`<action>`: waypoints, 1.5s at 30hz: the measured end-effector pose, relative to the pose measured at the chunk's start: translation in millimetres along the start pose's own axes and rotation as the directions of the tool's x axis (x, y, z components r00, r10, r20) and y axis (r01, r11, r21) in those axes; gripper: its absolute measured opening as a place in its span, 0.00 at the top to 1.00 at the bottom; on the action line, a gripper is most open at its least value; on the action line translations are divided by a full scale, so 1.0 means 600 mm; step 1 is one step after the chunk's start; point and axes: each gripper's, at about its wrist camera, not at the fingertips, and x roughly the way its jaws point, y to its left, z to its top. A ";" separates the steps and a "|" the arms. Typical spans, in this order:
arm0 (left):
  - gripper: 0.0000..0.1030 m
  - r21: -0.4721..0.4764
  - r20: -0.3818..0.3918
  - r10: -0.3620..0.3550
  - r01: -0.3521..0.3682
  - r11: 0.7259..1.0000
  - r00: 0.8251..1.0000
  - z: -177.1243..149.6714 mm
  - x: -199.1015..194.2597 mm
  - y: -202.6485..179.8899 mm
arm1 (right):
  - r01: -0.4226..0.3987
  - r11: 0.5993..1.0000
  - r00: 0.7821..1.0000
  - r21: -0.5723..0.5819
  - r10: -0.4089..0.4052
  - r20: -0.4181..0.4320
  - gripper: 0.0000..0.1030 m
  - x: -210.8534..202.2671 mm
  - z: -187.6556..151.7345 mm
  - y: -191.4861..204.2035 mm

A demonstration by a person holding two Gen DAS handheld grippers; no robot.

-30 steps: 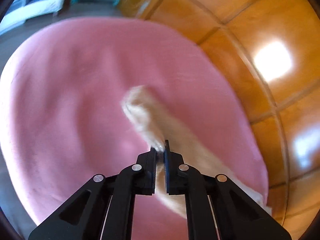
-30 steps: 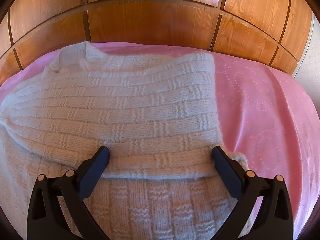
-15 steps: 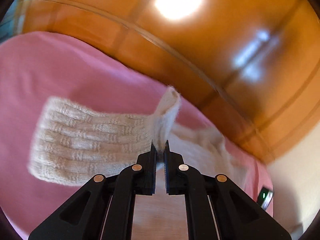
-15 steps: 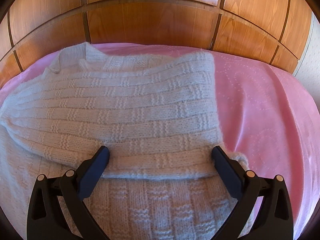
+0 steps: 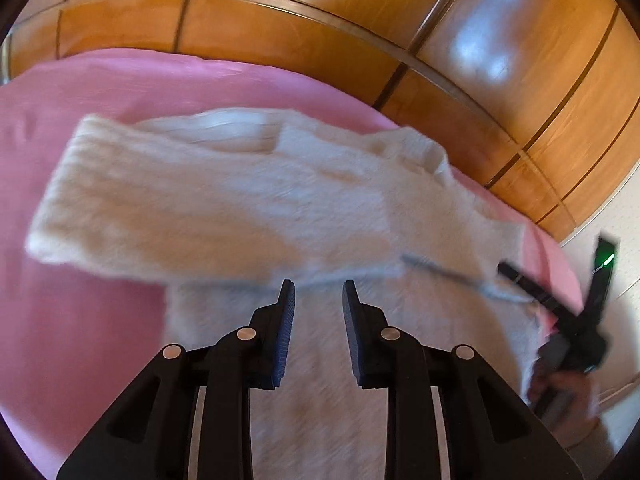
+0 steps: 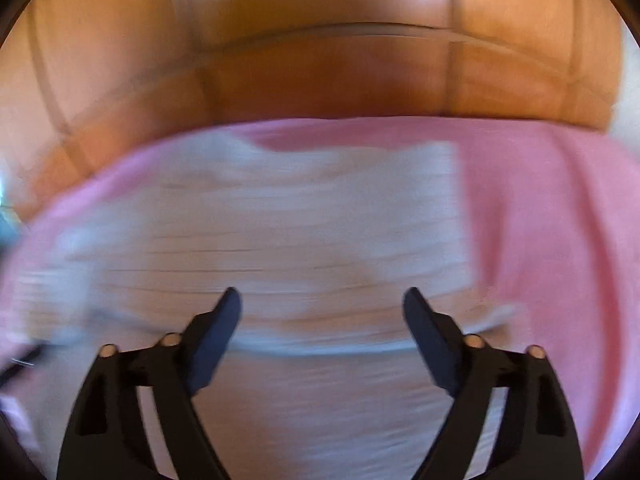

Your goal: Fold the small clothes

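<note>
Lying on a pink bedcover (image 5: 100, 92), the cream knitted sweater (image 5: 224, 200) spreads just ahead of and beneath the left gripper (image 5: 318, 286); one sleeve (image 5: 168, 208) is folded across its body, running from the jaw tips off to their left. No writing or label can be read in either blurred view. Behind the bed stands a glossy wooden panelled headboard (image 5: 280, 32), with pale wall (image 5: 624, 216) far right. The left gripper's jaws are opening, narrowly apart, nothing between them. The right gripper (image 6: 322, 300), jaws closing yet wide, hangs over the sweater's middle with its pads clear of the knit; from the left view it sits at the sweater's right edge, held by a hand (image 5: 564, 392).
</note>
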 end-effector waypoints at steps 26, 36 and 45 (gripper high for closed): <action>0.78 -0.017 -0.015 0.044 -0.045 0.999 0.999 -0.065 -0.008 0.035 | -0.123 0.991 0.989 -0.050 0.127 0.079 0.94 -0.060 0.117 0.085; 0.78 -0.002 -0.045 0.062 -0.063 0.998 0.997 -0.056 -0.012 0.033 | 0.127 0.970 0.991 0.206 -0.118 -0.056 1.00 0.023 0.075 -0.139; 0.78 0.027 0.005 0.082 -0.083 0.996 0.997 -0.017 -0.037 0.016 | 0.098 0.979 0.995 0.181 -0.102 0.012 0.65 -0.010 0.053 -0.129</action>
